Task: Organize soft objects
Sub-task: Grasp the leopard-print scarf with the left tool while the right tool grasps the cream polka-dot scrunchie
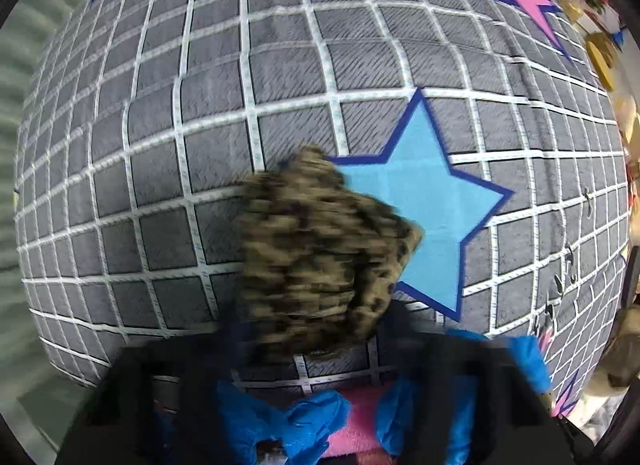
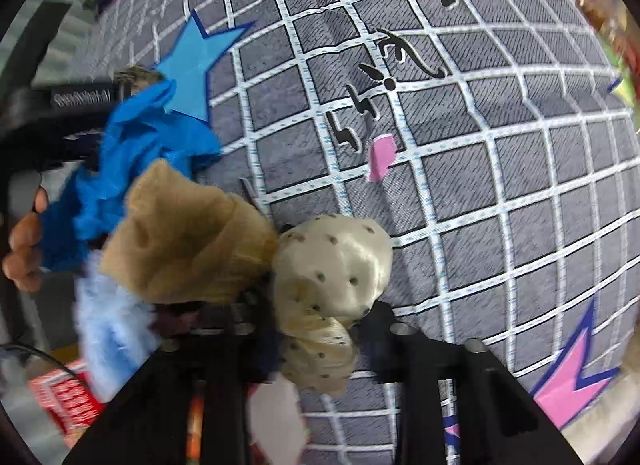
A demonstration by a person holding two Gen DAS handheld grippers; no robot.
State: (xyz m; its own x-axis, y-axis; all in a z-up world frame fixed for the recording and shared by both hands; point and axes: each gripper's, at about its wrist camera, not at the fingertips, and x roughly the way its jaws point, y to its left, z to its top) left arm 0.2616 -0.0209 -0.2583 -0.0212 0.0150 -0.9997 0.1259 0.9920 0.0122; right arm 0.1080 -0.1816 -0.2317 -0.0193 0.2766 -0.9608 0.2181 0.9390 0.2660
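Left hand-held gripper (image 1: 316, 329) partly closed around leopard-print scrunchie (image 1: 320, 257), over blue star (image 1: 424, 205). Right hand-held gripper (image 2: 316, 329) clamped on cream dotted scrunchie (image 2: 332, 265); tan scrunchie (image 2: 188, 233) touching alongside.

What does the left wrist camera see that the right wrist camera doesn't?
Only the left wrist view shows the leopard-print fabric at the left gripper. Only the right wrist view shows the cream dotted fabric, the tan fabric, black squiggles and a hand. Both show the grey grid mat and the blue star.

leopard scrunchie (image 1: 320, 257) on blue star | cream dotted scrunchie (image 2: 332, 261) bunched
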